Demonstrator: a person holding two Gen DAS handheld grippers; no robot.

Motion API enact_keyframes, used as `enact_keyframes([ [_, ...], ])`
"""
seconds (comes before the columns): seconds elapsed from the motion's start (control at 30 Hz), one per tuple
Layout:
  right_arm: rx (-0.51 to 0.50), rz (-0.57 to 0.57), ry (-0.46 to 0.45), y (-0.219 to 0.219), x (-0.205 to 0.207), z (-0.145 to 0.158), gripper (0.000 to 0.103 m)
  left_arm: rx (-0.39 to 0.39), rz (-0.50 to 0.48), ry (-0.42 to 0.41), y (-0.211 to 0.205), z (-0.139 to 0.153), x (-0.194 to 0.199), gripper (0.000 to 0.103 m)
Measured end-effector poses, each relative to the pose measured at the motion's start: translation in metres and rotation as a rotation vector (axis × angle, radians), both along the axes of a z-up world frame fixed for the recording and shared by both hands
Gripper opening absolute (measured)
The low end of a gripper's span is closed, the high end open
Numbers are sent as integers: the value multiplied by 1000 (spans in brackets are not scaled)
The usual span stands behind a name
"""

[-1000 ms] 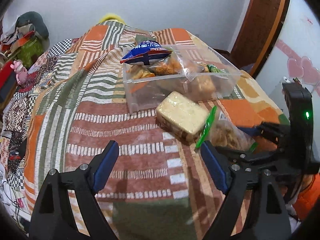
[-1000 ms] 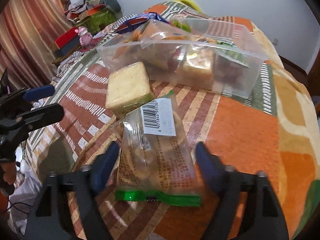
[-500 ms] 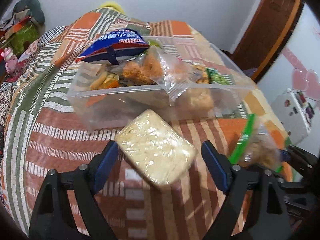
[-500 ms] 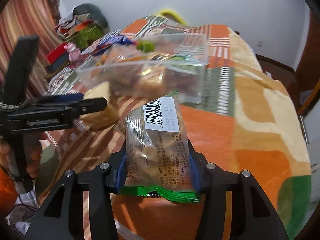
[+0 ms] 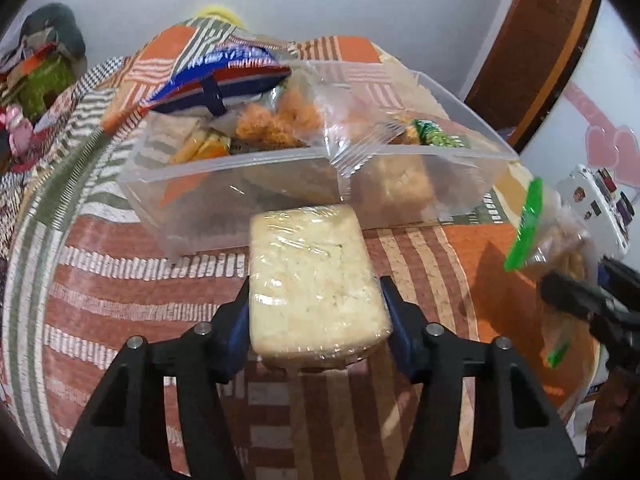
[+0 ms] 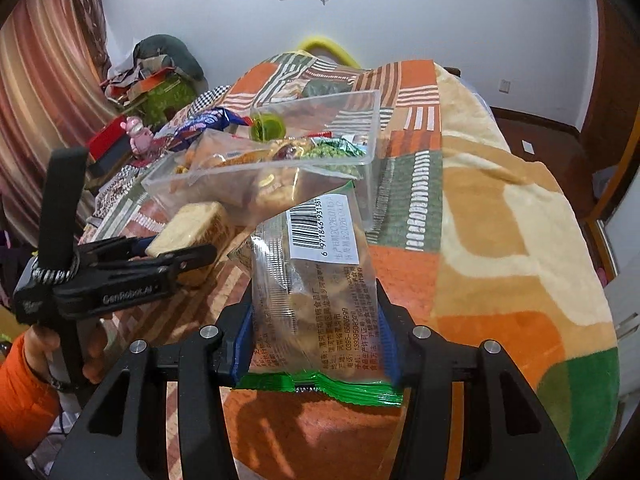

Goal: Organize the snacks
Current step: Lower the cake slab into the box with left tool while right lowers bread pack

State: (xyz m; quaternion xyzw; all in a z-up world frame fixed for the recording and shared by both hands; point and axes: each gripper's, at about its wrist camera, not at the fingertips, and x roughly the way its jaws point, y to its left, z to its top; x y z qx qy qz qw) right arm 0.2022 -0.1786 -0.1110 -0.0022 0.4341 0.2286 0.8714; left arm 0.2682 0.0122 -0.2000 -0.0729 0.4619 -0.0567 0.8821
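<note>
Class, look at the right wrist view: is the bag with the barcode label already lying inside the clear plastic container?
No, the barcode-labelled snack bag is clamped between the right gripper's pads, in front of the clear plastic container.

A patchwork blanket [image 6: 492, 216] in orange, green and cream covers the bed; a clear plastic snack container [image 5: 460, 184] sits directly on it.

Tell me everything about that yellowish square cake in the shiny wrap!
The cake is a pale yellow, crumbly-looking slab with rounded corners, sealed in clear, shiny, wrinkled film. The left gripper has just closed on it, blue pads pressing both its sides. It lies fairly flat, just in front of the clear snack box, over the striped blanket.
</note>
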Motion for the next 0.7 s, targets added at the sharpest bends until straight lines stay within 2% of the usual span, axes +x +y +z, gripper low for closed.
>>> enact_keyframes([
  [0.3, 17, 4, -60, 8, 8, 25, 47, 14, -37, -80, 2, 34, -23, 55],
  [0.7, 46, -10, -161, 20, 27, 59, 47, 2, -52, -254, 0, 104, -29, 55],
])
